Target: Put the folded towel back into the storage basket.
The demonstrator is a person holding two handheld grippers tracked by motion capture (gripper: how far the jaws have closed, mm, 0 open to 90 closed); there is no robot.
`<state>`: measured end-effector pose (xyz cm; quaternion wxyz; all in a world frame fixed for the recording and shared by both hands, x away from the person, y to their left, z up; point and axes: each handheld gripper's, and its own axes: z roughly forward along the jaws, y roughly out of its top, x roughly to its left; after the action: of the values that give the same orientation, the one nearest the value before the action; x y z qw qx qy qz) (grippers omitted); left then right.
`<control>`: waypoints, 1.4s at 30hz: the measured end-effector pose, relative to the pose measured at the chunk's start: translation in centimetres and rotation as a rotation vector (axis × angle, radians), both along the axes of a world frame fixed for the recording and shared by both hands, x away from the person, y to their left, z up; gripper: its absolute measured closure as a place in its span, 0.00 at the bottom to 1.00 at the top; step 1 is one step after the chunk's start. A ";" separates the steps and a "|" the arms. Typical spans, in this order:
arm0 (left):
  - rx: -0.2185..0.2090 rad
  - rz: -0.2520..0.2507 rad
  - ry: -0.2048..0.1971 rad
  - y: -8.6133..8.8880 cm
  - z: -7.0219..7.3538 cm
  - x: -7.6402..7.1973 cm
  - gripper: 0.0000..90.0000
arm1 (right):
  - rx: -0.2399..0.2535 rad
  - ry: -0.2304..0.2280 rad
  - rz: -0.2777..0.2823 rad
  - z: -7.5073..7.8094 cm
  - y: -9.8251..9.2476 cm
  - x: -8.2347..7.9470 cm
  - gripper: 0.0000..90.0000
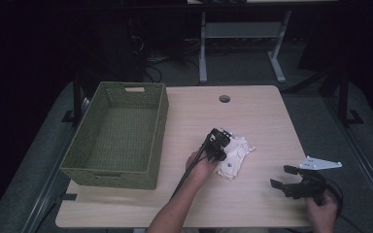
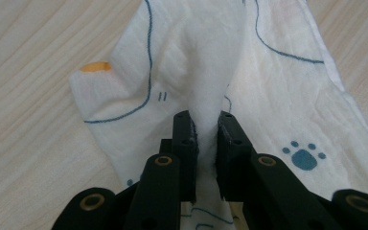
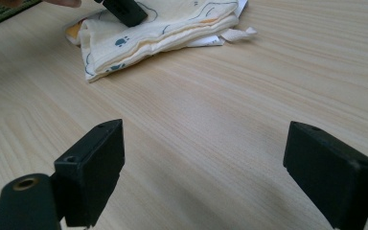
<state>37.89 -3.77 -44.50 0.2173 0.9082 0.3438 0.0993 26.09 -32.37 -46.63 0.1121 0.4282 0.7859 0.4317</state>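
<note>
White cotton printed with blue lines and paw marks, a small folded cloth (image 1: 234, 156), is seen near the middle of the pale wooden table (image 1: 262, 121), just right of a green woven basket (image 1: 119, 138) that stands empty at the table's left side. In the left gripper view a raised pleat of the cloth (image 2: 206, 86) is pinched between the two black jaws, which are drawn together on the fabric, so the left gripper (image 1: 219, 145) is judged to have its hold made. The cloth itself is shown resting on the tabletop, not yet lifted, and lying apart from the basket wall. The right gripper (image 1: 284, 177) is held low over bare wood near the front right of the table, well apart from the cloth, its jaws spread wide with nothing between them; from its own view the cloth (image 3: 158, 28) is seen farther off, with the tip of the other gripper pressed on it. As far as can be judged, the grasp has been completed and the carrying is what remains: the cloth would have to be raised, taken leftward over the basket rim and let go inside. Whether all layers of the fold are caught in the pinch cannot be told, so part of the cloth may trail when it is lifted.
</note>
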 end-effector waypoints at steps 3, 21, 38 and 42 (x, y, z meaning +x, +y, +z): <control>-0.029 0.010 0.028 0.7 0.1 0.2 0.91 | 0.001 -0.001 0.000 0.0 0.0 0.0 0.15; -0.294 0.032 0.073 4.7 3.0 -1.1 0.91 | -0.025 -0.004 -0.005 0.0 0.1 -0.3 0.15; -0.489 0.030 0.105 7.4 4.4 -2.5 0.91 | -0.037 -0.001 -0.005 0.0 0.3 -0.6 0.15; -0.516 0.031 0.114 8.0 4.6 -2.6 0.91 | -0.035 -0.002 -0.002 0.0 0.3 -0.6 0.15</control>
<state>35.31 4.18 -39.94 0.4205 0.8214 0.3834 -0.0397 25.46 -32.05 -46.62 0.1208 0.4267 0.7928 0.4182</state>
